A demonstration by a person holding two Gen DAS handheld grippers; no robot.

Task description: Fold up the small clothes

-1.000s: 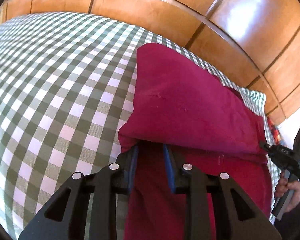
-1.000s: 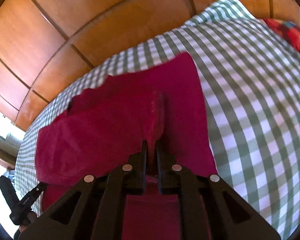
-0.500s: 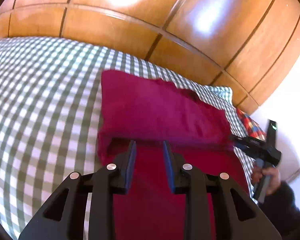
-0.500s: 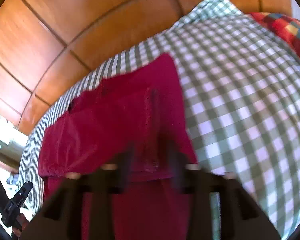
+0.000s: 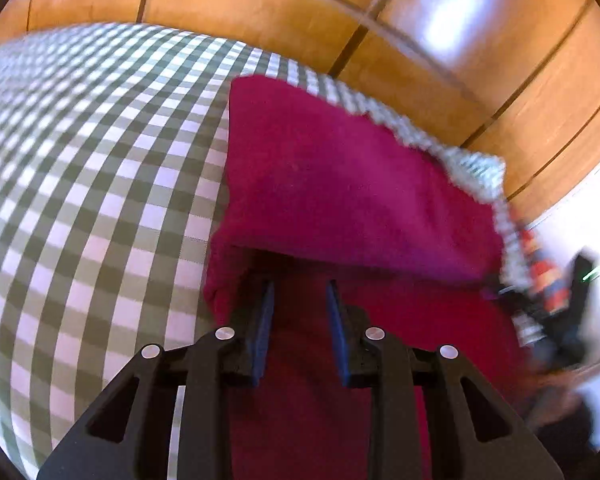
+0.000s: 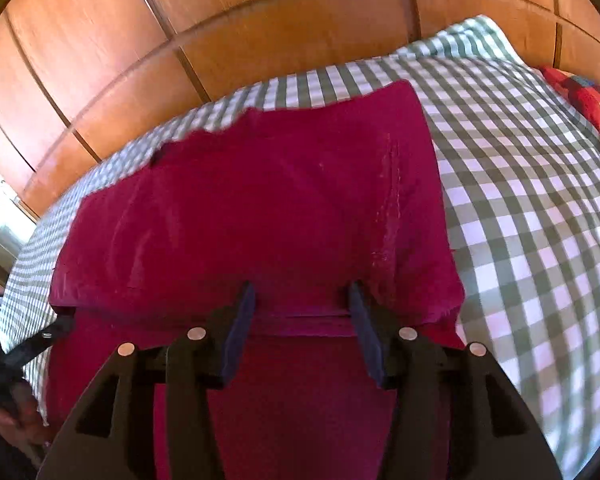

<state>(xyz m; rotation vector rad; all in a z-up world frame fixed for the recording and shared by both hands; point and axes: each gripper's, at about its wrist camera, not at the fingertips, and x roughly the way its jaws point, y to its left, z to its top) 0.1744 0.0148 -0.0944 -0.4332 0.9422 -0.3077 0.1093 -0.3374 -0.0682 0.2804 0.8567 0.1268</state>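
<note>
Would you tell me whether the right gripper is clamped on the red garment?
No, the right gripper stands open above the red garment, pinching no cloth.

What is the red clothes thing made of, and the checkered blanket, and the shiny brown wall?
The red garment looks like soft matte knit, probably cotton: it creases and shows stitched seams. The checkered cover looks like thin woven fabric. The wall looks like glossy varnished wood panels, with light glaring off them.

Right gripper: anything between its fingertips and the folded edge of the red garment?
No. In the right wrist view the right gripper is open just short of the red garment's folded edge; only the garment's lower layer lies between.
</note>
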